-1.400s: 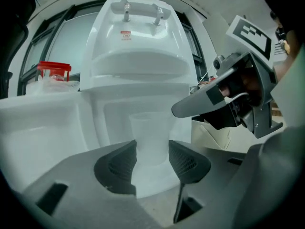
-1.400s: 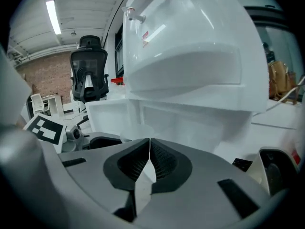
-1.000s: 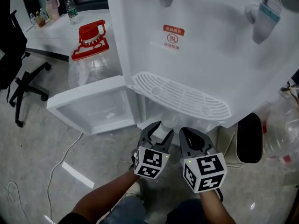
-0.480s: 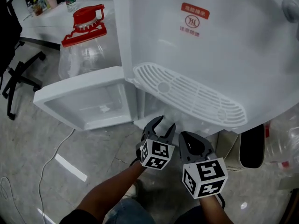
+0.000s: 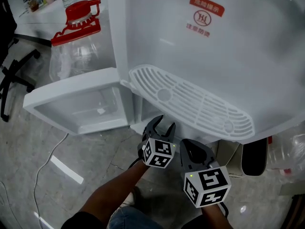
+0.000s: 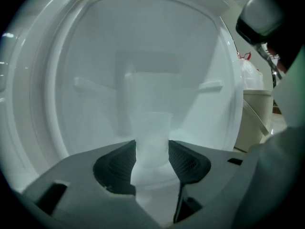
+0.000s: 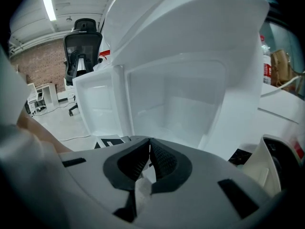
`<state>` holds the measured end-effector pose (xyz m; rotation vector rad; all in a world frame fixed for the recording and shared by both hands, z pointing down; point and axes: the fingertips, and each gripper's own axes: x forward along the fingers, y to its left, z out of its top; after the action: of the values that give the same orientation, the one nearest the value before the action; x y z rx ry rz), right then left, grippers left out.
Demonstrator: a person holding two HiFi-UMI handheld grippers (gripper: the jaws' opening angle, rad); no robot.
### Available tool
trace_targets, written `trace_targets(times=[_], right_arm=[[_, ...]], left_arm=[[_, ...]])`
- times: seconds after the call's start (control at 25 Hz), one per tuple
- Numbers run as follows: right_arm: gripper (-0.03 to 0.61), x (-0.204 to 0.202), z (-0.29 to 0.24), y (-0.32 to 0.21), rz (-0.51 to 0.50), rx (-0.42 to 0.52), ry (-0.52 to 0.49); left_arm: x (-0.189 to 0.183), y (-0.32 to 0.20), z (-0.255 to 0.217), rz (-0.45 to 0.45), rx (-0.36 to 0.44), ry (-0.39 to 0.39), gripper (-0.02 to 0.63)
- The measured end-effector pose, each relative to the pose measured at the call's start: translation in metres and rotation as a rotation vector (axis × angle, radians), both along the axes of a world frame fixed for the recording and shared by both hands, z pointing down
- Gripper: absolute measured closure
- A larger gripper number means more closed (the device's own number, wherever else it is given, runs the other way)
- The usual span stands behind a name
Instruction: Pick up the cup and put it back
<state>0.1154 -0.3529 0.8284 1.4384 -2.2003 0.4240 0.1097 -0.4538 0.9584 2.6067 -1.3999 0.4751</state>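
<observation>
A translucent white cup (image 6: 151,128) stands upright between the pads of my left gripper (image 6: 151,151), which touch its sides. In the left gripper view the cup sits in front of the white inner wall of the dispenser's lower cabinet (image 6: 86,80). From the head view, my left gripper (image 5: 163,124) reaches under the drip grille (image 5: 190,101) of the white water dispenser (image 5: 214,51), and the cup is hidden there. My right gripper (image 5: 191,146) hangs just right of it, jaws shut on nothing (image 7: 149,149).
The cabinet door (image 5: 76,109) hangs open to the left. A clear water jug with a red cap (image 5: 76,37) stands behind it. An office chair (image 7: 82,46) is at the far left, a white cable (image 5: 43,166) lies on the floor, and a dark bin (image 5: 252,156) and plastic bag (image 5: 286,147) stand at the right.
Both grippers have moved forward toward the open cabinet under the grille, the left one ahead. The head view has closed in on the dispenser. The jaws look unchanged.
</observation>
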Motion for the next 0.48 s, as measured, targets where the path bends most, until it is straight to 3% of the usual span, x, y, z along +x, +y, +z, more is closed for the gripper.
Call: trace_targets(times=[0.48], right_arm=[[0.555,0.001,0.004,-0.002,-0.014,-0.003,0.019]], left_arm=[[0.004,0.0,0.02,-0.021,-0.044,-0.034,0.397]])
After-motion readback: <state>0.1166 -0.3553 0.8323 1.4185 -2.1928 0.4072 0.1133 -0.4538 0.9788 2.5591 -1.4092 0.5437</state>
